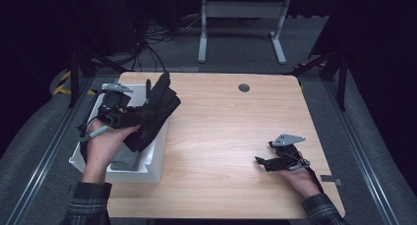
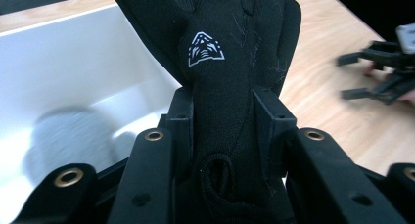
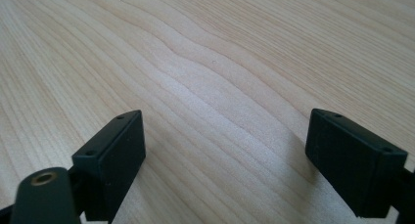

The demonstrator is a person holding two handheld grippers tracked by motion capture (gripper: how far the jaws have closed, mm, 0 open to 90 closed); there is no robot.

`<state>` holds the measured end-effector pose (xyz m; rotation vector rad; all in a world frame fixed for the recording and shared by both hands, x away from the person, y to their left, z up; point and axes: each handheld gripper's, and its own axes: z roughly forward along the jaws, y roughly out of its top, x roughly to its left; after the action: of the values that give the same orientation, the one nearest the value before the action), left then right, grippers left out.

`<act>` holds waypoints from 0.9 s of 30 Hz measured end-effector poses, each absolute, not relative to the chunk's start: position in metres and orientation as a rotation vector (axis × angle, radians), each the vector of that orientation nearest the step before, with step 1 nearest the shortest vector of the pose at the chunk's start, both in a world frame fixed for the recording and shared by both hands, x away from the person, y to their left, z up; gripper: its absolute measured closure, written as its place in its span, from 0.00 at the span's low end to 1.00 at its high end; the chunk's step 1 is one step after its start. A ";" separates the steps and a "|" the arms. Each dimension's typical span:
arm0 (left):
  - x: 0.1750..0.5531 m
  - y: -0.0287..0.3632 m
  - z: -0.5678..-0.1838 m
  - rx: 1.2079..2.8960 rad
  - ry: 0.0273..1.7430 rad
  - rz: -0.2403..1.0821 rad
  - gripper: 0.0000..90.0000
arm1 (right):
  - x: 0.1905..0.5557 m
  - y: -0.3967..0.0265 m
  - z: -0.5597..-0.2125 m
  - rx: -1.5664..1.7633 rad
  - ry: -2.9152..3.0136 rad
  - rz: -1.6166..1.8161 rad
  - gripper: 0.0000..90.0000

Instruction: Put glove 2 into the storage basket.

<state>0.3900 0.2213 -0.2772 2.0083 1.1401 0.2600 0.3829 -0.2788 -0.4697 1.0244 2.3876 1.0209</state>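
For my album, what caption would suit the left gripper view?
Left gripper clamps a black glove above a white bin.

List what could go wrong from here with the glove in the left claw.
1. The left claw pinches the black glove only near its cuff, so the loose fingers may drag on the white bin wall.
2. The glove hangs over the bin's edge; a slip could drop it back in beside the grey item.
3. The right claw rests open on the table, too far away to catch it.
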 end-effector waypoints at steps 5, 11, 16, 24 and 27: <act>0.390 0.250 -0.284 1.968 1.254 0.287 0.73 | 0.383 -0.279 -0.470 1.022 2.391 1.022 0.17; 0.394 0.269 -0.302 1.946 1.361 0.295 0.73 | 0.383 -0.279 -0.470 1.022 2.392 1.023 0.17; 0.400 0.274 -0.322 1.934 1.444 0.297 0.73 | 0.383 -0.278 -0.470 1.023 2.392 1.023 0.17; 0.412 0.274 -0.351 1.939 1.527 0.283 0.73 | 0.383 -0.278 -0.470 1.023 2.393 1.023 0.17; 0.416 0.272 -0.365 1.960 1.552 0.277 0.73 | 0.383 -0.278 -0.470 1.023 2.393 1.023 0.17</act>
<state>0.4162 0.2724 -0.3654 1.9597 1.5516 0.2774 0.3834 -0.2784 -0.4697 1.0229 2.3926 1.0234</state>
